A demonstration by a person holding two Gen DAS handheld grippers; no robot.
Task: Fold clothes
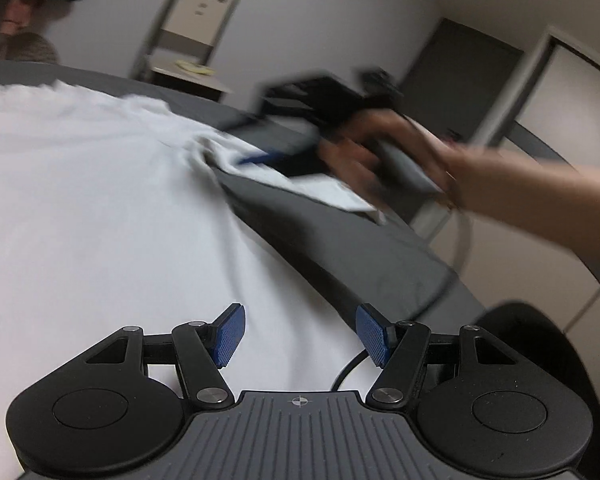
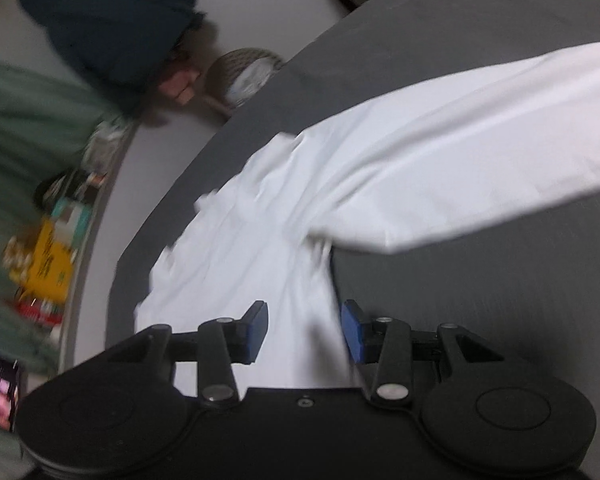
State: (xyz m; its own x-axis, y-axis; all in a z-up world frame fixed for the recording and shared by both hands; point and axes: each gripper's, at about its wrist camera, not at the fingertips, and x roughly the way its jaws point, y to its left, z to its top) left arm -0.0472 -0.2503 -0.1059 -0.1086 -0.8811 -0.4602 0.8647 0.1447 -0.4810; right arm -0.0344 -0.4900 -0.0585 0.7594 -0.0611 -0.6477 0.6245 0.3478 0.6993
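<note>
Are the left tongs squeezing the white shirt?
No, the left tongs stand open above the white shirt, with their blue pads apart and no cloth pinched between them.

Dim, flat indoor light, no clear source, no glare. Both views heavily fisheyed: bed edge [image 1: 340, 280] bows, walls curve at the corners. Strong motion blur throughout, worst on the right hand [image 1: 380, 160] in the left view and the clutter at the right view's left edge. White garment [image 2: 420, 152] reads bluish, folds smeared. Soft shadow under the near fingers [image 2: 256, 332]
</note>
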